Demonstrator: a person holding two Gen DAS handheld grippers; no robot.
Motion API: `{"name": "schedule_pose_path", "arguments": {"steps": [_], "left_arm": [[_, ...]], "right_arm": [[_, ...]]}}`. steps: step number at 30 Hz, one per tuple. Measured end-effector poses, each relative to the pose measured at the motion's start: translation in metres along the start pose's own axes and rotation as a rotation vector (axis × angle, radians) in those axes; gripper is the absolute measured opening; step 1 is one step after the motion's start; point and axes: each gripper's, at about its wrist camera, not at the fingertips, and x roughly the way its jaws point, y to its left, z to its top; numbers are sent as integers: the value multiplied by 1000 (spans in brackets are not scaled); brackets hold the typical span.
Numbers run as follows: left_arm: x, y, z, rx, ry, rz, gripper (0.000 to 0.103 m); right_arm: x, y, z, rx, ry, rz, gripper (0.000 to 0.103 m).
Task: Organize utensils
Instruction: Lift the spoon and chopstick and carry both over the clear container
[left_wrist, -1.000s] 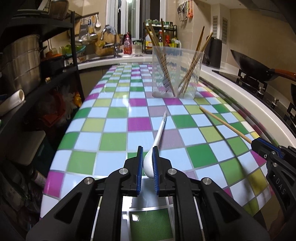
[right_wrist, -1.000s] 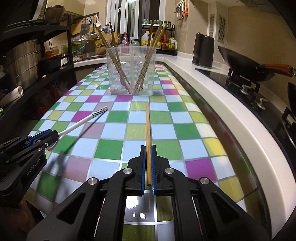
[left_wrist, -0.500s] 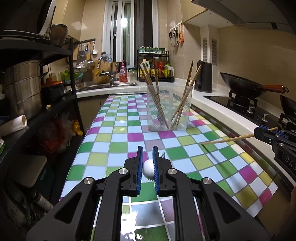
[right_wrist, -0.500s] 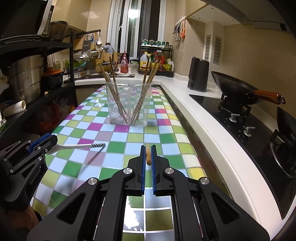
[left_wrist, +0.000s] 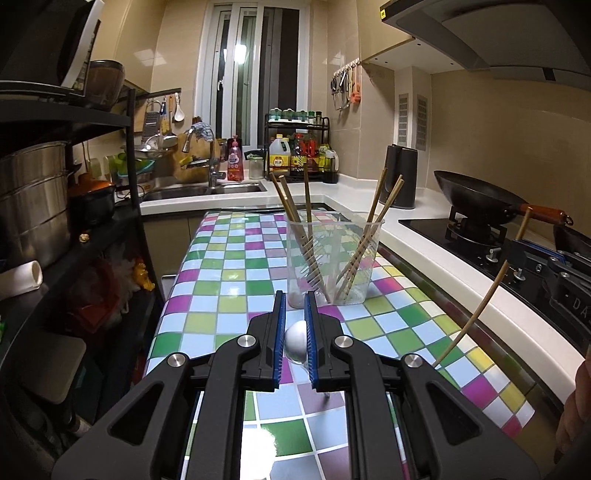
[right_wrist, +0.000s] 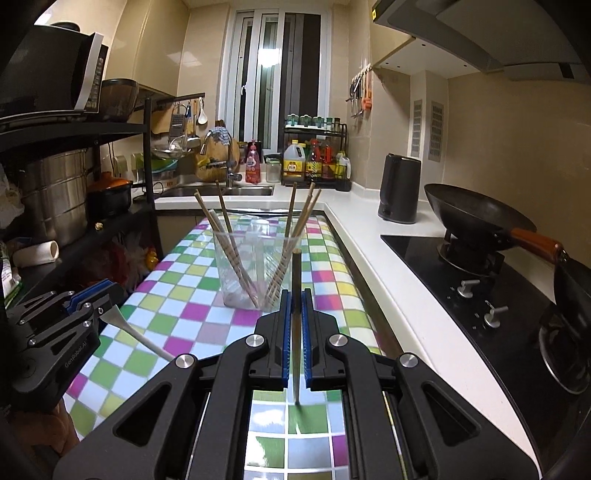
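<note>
Checkered vinyl covered the tabletop (left_wrist: 229, 295), where a clear cup (left_wrist: 332, 258) of chopsticks stood. Above it, the left claw (left_wrist: 295, 343) clamped a white spoon (left_wrist: 295, 341); the right claw (right_wrist: 295, 325) pinched a chopstick (right_wrist: 295, 280).

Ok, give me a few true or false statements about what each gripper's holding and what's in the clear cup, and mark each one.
1. The left gripper is shut on a white spoon. True.
2. The right gripper is open and holds nothing. False: it is shut on a chopstick.
3. The clear cup holds several chopsticks. True.
4. The clear cup lies tipped on its side. False: it stands upright on the checkered tabletop.
5. A wok sits on the stove. True.
</note>
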Motion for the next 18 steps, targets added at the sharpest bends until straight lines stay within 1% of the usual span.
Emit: {"name": "schedule_pose_path", "arguments": {"steps": [14, 18], "left_arm": [[21, -18, 48, 60, 111, -57, 10], [29, -11, 72, 59, 121, -61, 10]], "right_arm": [[22, 3, 40, -4, -9, 82, 5], [27, 0, 63, -12, -21, 119, 5]]}}
